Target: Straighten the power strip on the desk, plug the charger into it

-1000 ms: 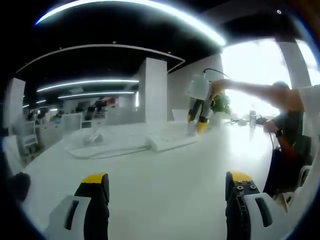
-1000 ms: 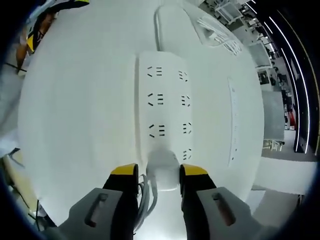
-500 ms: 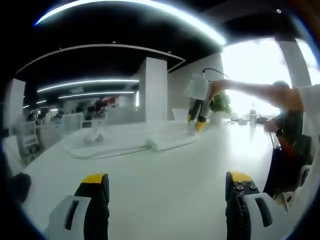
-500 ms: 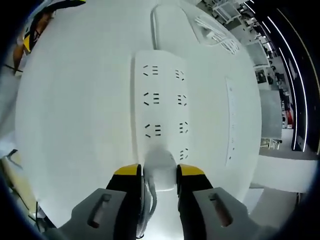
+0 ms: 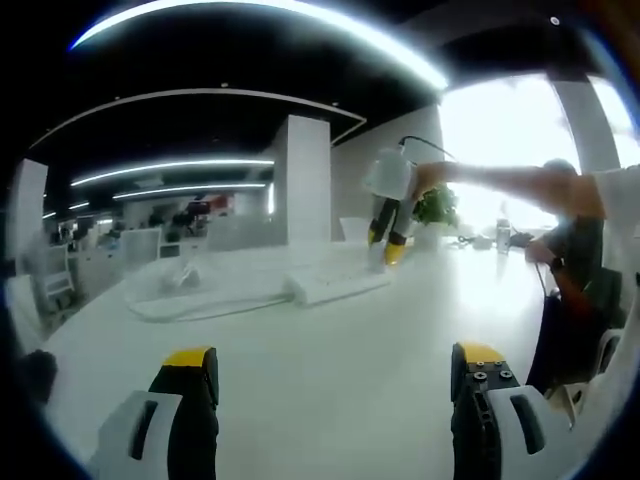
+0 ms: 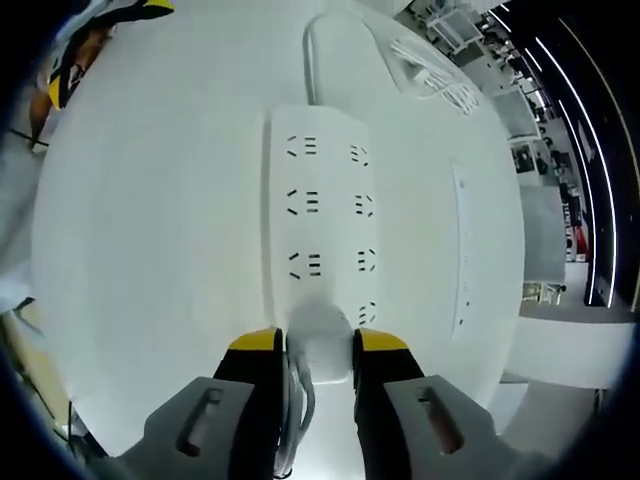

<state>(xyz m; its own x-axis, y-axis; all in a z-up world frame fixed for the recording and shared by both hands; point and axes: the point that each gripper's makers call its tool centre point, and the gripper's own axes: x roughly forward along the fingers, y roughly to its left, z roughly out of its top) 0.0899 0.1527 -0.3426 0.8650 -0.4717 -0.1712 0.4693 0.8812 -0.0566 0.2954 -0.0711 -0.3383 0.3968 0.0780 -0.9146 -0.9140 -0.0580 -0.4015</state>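
Gripping the white charger (image 6: 320, 342) between its yellow-tipped jaws, the right gripper (image 6: 318, 345) holds it at the near end of the power strip (image 6: 322, 220), right over the nearest row of sockets; whether the prongs are seated cannot be told. Seen from the left gripper view, that same right gripper (image 5: 386, 238) stands nearly upright over the far end of the strip (image 5: 335, 284), with a person's outstretched arm (image 5: 500, 185) reaching to it from the right. Beneath everything lies the broad white desk (image 5: 330, 380), by far the largest thing in sight. On it the power strip rests flat, a wide white block with two columns of sockets running away from the right gripper's camera, and its white cable (image 6: 312, 62) loops off the far end. Just beside the strip on its right lies a slim white bar (image 6: 461, 250), parallel to it and apart from it. Low over the bare desk, well short of the strip, the left gripper (image 5: 335, 365) hovers with its jaws spread wide and nothing between them.
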